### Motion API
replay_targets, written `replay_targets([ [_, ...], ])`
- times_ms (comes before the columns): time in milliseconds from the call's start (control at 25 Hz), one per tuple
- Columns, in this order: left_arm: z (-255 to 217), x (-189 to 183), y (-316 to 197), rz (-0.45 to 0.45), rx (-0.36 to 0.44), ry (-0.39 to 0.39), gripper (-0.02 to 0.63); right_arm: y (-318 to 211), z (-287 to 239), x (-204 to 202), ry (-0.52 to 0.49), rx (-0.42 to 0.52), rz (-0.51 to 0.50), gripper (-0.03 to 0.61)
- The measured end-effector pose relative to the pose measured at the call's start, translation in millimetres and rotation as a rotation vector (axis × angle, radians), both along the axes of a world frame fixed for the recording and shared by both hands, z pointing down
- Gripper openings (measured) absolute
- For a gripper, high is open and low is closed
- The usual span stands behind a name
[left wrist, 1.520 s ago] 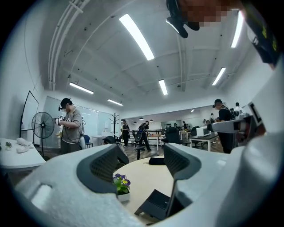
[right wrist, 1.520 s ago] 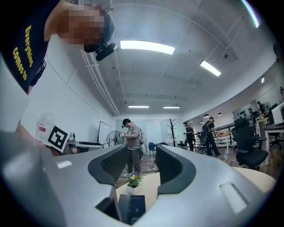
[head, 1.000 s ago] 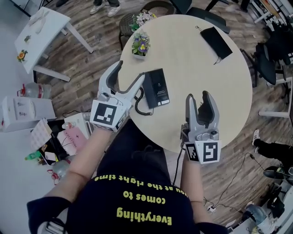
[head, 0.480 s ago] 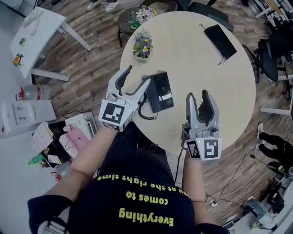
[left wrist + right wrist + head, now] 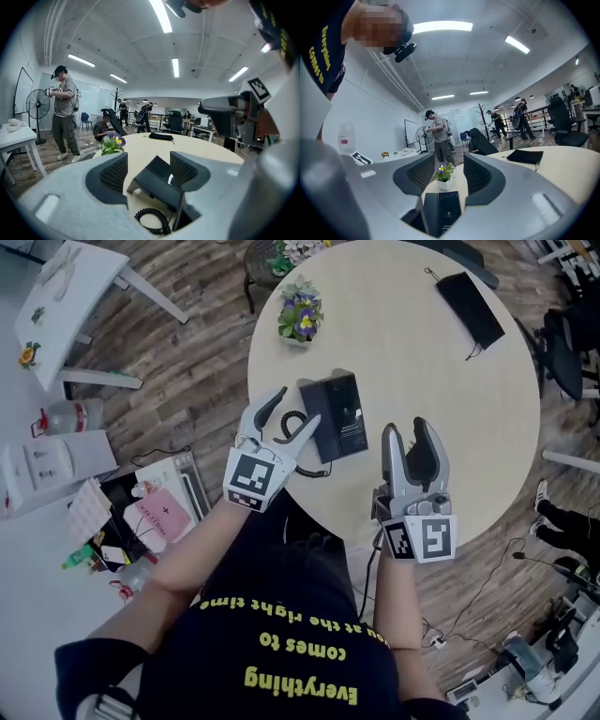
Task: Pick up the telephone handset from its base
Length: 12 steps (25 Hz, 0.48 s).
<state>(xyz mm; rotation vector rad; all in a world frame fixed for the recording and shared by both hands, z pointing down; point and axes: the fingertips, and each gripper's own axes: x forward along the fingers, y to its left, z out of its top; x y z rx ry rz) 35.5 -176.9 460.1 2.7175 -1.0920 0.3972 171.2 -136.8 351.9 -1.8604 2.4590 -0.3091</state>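
Handset resting on its base, left jaws closing

The telephone handset (image 5: 319, 399) lies along its base (image 5: 349, 418) on the round table (image 5: 422, 362); the left gripper's (image 5: 295, 407) spread jaws are closing with the coiled cord (image 5: 293, 420) between them (nothing pinched), the right gripper (image 5: 408, 430) gapes empty nearby, and a white pot (image 5: 300, 322) beyond holds purple flowers

On round surface (image 5: 422, 371): flower pot (image 5: 302, 320) near far-left edge, black pouch (image 5: 473, 307) at far right, well apart. On wood floor (image 5: 187, 371) at left: white table (image 5: 66, 287), bottle (image 5: 70, 415), boxes (image 5: 47, 465).
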Motion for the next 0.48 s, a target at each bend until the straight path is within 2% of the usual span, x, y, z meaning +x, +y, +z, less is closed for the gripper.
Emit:
replay_targets([
  [160,32,4,10,0.0,-0.06,-0.041,0.286,1,20,-1,0.012,-0.039,0.006,0.196],
  [480,83,7,16,-0.01,-0.211,-0.027,0.259,14,44,1,0.073,-0.072,0.005,0.196],
])
